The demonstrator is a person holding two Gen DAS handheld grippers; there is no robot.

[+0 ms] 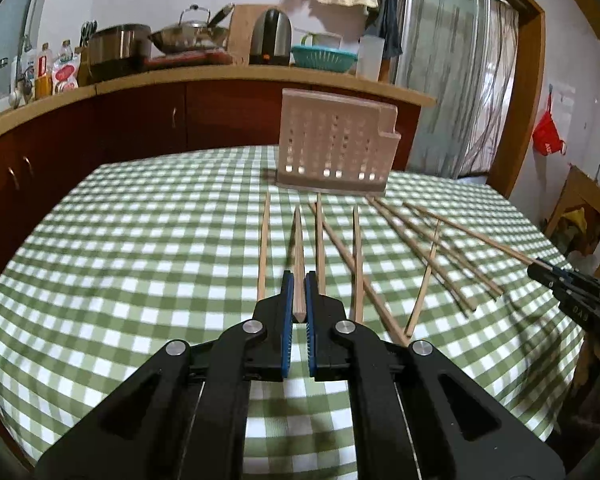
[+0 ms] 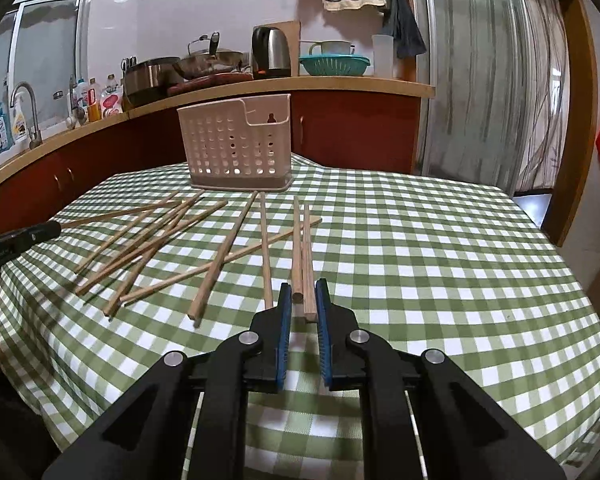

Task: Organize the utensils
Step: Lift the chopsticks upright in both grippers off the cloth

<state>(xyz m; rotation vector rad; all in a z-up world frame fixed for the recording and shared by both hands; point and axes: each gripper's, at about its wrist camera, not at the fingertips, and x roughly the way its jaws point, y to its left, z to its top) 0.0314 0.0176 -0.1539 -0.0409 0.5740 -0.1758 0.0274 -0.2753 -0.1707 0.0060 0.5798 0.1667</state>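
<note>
Blue pads of the left claw (image 1: 299, 280) are being pressed against a single chopstick (image 1: 298, 256), pinched near its blunt end and pointing away toward the holder (image 1: 336, 148). Two chopsticks (image 2: 303, 256) are being gripped side by side by the right claw (image 2: 303, 292), whose jaws are nearly closed on them. More chopsticks (image 2: 148, 244) are being left scattered on the checked cloth (image 2: 420, 260) of the desk, between both claws and the perforated holder standing at the far edge.
</note>
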